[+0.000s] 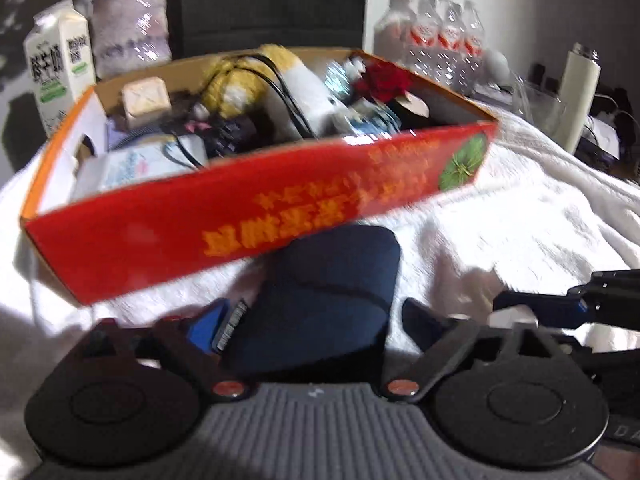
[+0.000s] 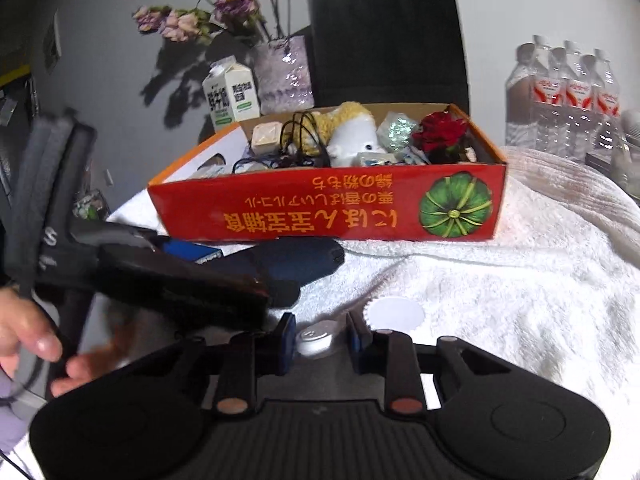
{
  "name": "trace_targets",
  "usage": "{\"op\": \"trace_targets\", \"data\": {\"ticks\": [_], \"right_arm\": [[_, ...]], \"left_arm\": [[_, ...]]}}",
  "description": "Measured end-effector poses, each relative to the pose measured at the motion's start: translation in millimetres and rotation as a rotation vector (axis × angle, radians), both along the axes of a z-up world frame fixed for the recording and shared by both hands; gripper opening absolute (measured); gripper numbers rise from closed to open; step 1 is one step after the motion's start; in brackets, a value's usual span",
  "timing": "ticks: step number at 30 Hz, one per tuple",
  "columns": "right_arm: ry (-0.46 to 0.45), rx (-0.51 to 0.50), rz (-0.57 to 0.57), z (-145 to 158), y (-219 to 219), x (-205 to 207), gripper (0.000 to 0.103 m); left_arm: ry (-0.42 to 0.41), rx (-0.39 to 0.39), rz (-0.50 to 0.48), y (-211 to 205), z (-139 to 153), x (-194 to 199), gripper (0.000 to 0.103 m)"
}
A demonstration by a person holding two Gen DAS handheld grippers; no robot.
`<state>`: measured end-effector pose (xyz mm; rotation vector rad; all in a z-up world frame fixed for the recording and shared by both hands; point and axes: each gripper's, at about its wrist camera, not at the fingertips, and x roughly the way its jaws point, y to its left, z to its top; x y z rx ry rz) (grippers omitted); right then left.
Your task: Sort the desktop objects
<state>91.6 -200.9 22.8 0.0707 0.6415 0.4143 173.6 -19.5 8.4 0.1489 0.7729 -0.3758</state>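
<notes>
A red cardboard box (image 1: 248,220) (image 2: 320,208) stands on a white towel and holds several items: a plush toy, a red rose, black cables, packets. My left gripper (image 1: 316,320) is shut on a dark blue pouch (image 1: 332,296), held just in front of the box; the pouch also shows in the right wrist view (image 2: 296,256). My right gripper (image 2: 322,336) is shut on a small round white cap (image 2: 316,340) low over the towel. A white paper disc (image 2: 396,314) lies just beyond it.
A milk carton (image 2: 232,94), a vase of dried flowers (image 2: 284,72), a black paper bag (image 2: 384,36) and a pack of water bottles (image 2: 564,96) stand behind the box. A white flask (image 1: 578,96) stands at the right. The white towel (image 2: 500,300) covers the surface.
</notes>
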Motion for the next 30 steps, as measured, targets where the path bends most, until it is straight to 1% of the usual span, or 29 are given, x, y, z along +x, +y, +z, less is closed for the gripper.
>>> {"op": "trace_targets", "data": {"ticks": [1,3,5,7,10,13,18,20,22,26,30], "right_arm": [[-0.006,0.011,-0.004,1,-2,-3,0.026],[-0.008,0.011,-0.014,2,-6,-11,0.026],[-0.02,0.001,-0.026,6,-9,-20,0.026],[-0.03,0.004,-0.032,12,-15,-31,0.026],[-0.055,0.025,-0.04,22,-25,-50,0.026],[-0.089,0.03,-0.044,32,-29,-70,0.026],[-0.145,0.048,-0.016,47,-33,-112,0.026],[-0.159,0.049,-0.001,49,-33,-128,0.026],[-0.176,0.037,0.001,50,-34,-145,0.026],[-0.185,0.026,0.001,47,-39,-173,0.026],[-0.199,0.021,-0.026,47,-48,-192,0.026]], "left_arm": [[-0.013,0.018,0.005,-1,0,-2,0.078],[-0.022,0.012,0.015,0,3,-10,0.071],[-0.019,0.013,0.032,0,7,-21,0.069],[-0.024,0.011,0.051,-1,15,-39,0.069],[-0.033,-0.02,0.065,0,26,-71,0.069],[-0.053,-0.049,0.123,3,36,-110,0.069],[-0.137,-0.07,0.247,11,49,-184,0.069],[-0.169,-0.066,0.285,12,54,-208,0.069],[-0.203,-0.046,0.31,11,57,-229,0.069],[-0.232,-0.006,0.359,7,57,-256,0.069],[-0.231,-0.018,0.392,7,55,-270,0.068]]}}
